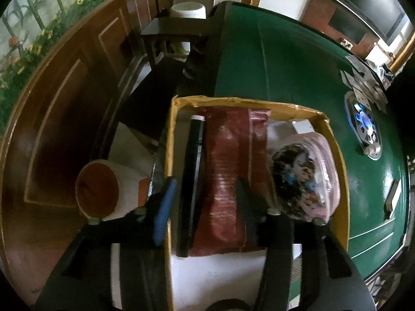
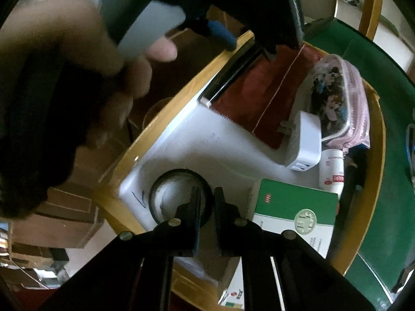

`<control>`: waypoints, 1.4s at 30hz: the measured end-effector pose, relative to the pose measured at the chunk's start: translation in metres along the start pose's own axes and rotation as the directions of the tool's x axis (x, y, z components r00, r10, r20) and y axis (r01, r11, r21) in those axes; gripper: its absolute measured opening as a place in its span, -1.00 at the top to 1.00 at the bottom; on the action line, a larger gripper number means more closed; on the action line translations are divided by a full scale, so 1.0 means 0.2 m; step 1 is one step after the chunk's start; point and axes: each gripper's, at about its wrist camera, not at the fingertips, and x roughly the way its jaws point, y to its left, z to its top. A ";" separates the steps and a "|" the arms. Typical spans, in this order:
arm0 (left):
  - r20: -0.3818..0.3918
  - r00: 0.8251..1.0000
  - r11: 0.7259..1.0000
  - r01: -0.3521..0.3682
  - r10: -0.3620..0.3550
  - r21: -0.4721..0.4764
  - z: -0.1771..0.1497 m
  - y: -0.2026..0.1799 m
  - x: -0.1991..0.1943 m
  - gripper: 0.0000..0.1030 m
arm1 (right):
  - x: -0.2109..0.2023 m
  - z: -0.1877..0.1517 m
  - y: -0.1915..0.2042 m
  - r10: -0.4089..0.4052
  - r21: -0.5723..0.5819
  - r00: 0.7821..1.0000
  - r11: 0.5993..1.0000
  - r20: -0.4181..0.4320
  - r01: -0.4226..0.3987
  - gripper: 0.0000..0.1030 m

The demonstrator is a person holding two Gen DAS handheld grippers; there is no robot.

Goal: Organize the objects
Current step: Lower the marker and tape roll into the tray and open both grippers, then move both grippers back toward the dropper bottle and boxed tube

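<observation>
A cardboard box [image 1: 233, 101] with a white lining stands on the green table [image 1: 285, 51]. In it lie a slim black bar [image 1: 193, 171], a red pouch [image 1: 228, 171] and a pink picture pouch [image 1: 306, 173]. My left gripper [image 1: 205, 207] is open, its blue pad [image 1: 163, 207] at the box's left wall, with the bar and pouch between the fingers and not pressed. In the right wrist view a hand [image 2: 77, 51] holds that left gripper [image 2: 246, 44] over the bar [image 2: 228, 75]. My right gripper [image 2: 207, 204] is shut on the wall of a black ring [image 2: 166, 189].
The box [image 2: 160, 119] also holds a white plug adapter [image 2: 303, 142], a green-and-white carton [image 2: 293, 207] and a white bottle [image 2: 333, 171]. A terracotta pot [image 1: 97, 189] stands left of the box. A blue-lit disc [image 1: 363, 127] and cards [image 1: 368, 83] lie on the table.
</observation>
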 end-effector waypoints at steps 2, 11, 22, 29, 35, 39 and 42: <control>0.017 1.000 1.000 -0.011 0.011 0.014 -0.01 -0.04 -0.03 -0.16 | -0.04 -0.01 -0.01 0.010 0.010 1.000 1.000 0.016 -0.010 0.81; 0.080 0.996 0.998 -0.037 0.033 0.052 -0.02 -0.19 -0.18 -0.34 | -0.30 -0.17 -0.20 -0.021 0.102 0.993 0.995 0.118 0.009 -0.10; 0.105 0.994 0.991 0.019 -0.033 0.130 -0.04 -0.56 -0.26 -0.37 | -0.55 -0.62 -0.84 -0.187 0.452 0.977 0.884 0.100 0.123 -0.51; 0.067 0.993 0.976 0.085 -0.100 0.199 -0.04 -0.89 -0.22 -0.39 | -0.64 -0.79 -1.02 -0.206 0.544 0.975 0.829 0.085 0.128 -0.52; 0.015 0.990 0.949 0.127 -0.137 0.290 -0.03 -1.20 -0.12 -0.39 | -0.73 -0.95 -1.16 -0.237 0.609 0.969 0.780 0.072 0.145 -0.52; -0.062 0.985 0.911 0.172 -0.160 0.376 -0.02 -1.42 0.00 -0.39 | -0.78 -1.04 -1.23 -0.252 0.648 0.965 0.747 0.072 0.147 -0.52; -0.107 0.981 0.884 0.194 -0.164 0.426 0.01 -1.56 0.11 -0.39 | -0.82 -1.12 -1.28 -0.268 0.679 0.961 0.719 0.075 0.148 -0.52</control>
